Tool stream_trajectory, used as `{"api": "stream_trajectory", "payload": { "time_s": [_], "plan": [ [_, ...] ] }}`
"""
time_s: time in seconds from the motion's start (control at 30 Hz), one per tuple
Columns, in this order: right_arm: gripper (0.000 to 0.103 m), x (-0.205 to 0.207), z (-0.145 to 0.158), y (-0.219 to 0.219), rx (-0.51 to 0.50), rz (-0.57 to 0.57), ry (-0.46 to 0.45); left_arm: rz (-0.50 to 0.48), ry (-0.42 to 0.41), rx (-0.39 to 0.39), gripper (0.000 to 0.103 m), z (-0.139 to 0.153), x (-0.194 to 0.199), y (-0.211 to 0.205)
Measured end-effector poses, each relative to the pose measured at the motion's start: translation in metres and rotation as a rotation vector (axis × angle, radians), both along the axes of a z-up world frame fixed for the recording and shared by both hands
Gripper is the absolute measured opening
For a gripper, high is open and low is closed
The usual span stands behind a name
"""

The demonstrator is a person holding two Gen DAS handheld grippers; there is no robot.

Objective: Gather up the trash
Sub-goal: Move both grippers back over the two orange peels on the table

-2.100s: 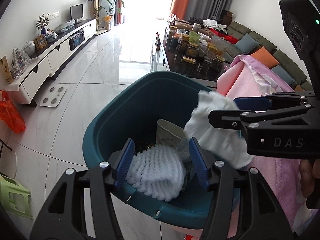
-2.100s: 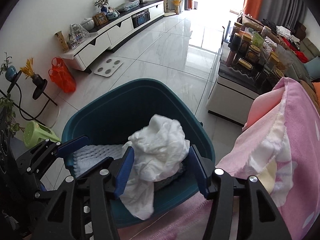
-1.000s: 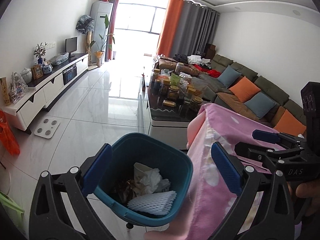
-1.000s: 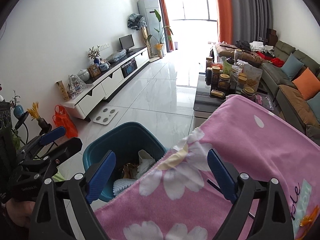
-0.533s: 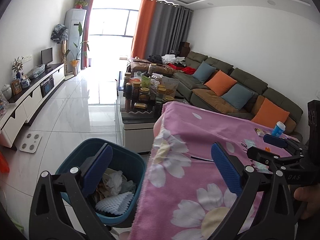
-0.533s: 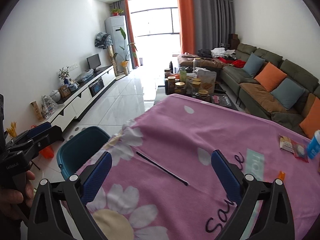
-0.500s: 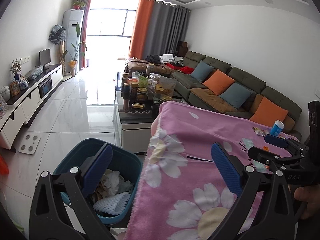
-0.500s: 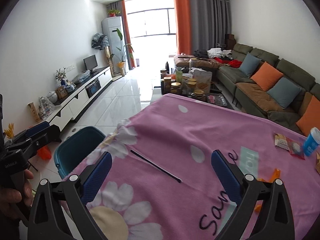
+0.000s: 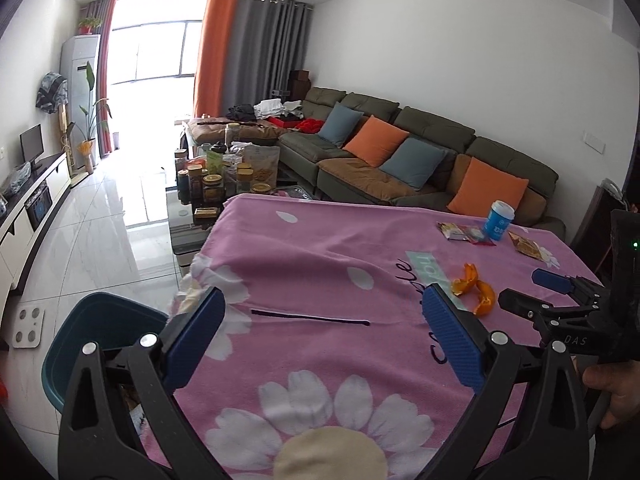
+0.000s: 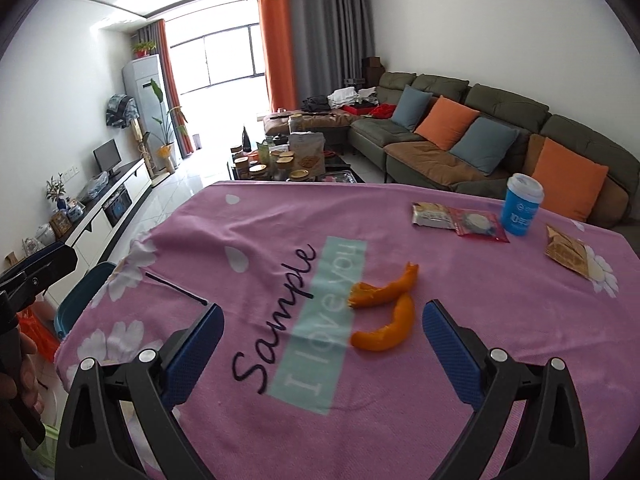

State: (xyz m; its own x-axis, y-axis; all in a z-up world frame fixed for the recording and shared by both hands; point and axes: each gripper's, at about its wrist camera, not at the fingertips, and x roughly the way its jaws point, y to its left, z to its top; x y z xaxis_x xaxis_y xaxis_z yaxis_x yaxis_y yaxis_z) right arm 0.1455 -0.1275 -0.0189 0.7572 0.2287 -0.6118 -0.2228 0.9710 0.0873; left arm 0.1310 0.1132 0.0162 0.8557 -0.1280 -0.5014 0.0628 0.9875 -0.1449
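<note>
White walls (image 10: 460,28) enclose a bright living room with a glossy pale tiled floor (image 9: 92,216). Daylight pours through a large window (image 10: 228,60) flanked by orange and grey curtains (image 10: 316,48). An olive sectional sofa (image 9: 432,160) carries orange and blue cushions (image 10: 446,122); a white TV cabinet (image 10: 108,204) lines the opposite wall.

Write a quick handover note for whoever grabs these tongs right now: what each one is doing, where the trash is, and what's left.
Left tongs and right tongs: both open, empty, over the pink blanket.
Teal bin: on the floor at the table's left edge.
Left to collect: two orange peels just ahead of the right tongs, snack wrappers, brown packet, possibly the blue cup.
</note>
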Motion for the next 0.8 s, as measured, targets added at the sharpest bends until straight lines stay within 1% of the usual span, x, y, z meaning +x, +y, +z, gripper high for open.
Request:
{"api": "stream_trajectory", "payload": {
  "time_s": [0.2, 0.43, 0.57, 0.8],
  "plan": [
    [0.096, -0.008, -0.007, -0.029, 0.009, -0.066, 0.008, -0.079, 0.021, 0.01, 0.097, -0.009, 0.009, -0.037],
    [0.096, -0.013, -0.017, -0.048, 0.018, -0.113, 0.027, -0.168, 0.04, 0.034, 0.097, -0.017, 0.016, -0.074],
    [0.096, -0.013, -0.022, -0.053, 0.025, -0.128, 0.038, -0.206, 0.052, 0.044, 0.097, -0.022, 0.021, -0.087],
    [0.096, -0.011, -0.027, -0.058, 0.033, -0.138, 0.051, -0.226, 0.062, 0.05, 0.097, -0.027, 0.024, -0.095]
  ]
}}
